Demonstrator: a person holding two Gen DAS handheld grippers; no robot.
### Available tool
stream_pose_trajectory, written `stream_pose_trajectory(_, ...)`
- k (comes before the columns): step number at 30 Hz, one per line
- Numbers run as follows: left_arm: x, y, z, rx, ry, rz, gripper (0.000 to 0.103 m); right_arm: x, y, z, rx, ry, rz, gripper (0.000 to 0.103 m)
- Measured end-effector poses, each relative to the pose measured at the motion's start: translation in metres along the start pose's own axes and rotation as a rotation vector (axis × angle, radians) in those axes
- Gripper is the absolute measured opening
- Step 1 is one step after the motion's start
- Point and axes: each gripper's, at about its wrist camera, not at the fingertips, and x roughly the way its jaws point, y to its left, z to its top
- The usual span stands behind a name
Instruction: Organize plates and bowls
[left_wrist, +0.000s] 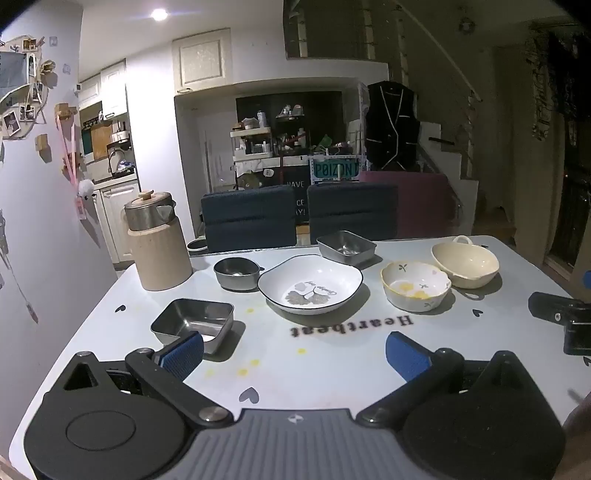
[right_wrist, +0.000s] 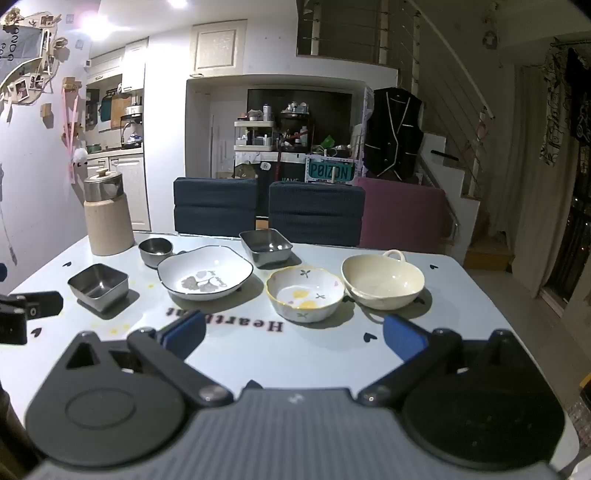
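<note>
Black claw (left_wrist: 295, 354), blue ribbed pads (left_wrist: 183, 357)

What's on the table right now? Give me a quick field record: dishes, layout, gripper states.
surface: white table printed "Heartbeat"
steel dishes: near square tray, far square tray, round bowl
ceramic dishes: white plate, flower bowl, cream handled bowl
layout: all separate, nothing stacked, loose row across the table
other: beige jug, back left
left gripper: open, empty, nearest the near square tray
right gripper: open, empty, facing the flower bowl
</note>
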Motion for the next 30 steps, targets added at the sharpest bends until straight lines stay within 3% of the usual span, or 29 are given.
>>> stream_pose_trajectory(30, 0.0054, -0.0022, -0.0046, -0.003, 0.015, -0.002, 0.103, -0.0003, 0.0004, -0.0007, -0.004, 0.005, -0.01, 0.103)
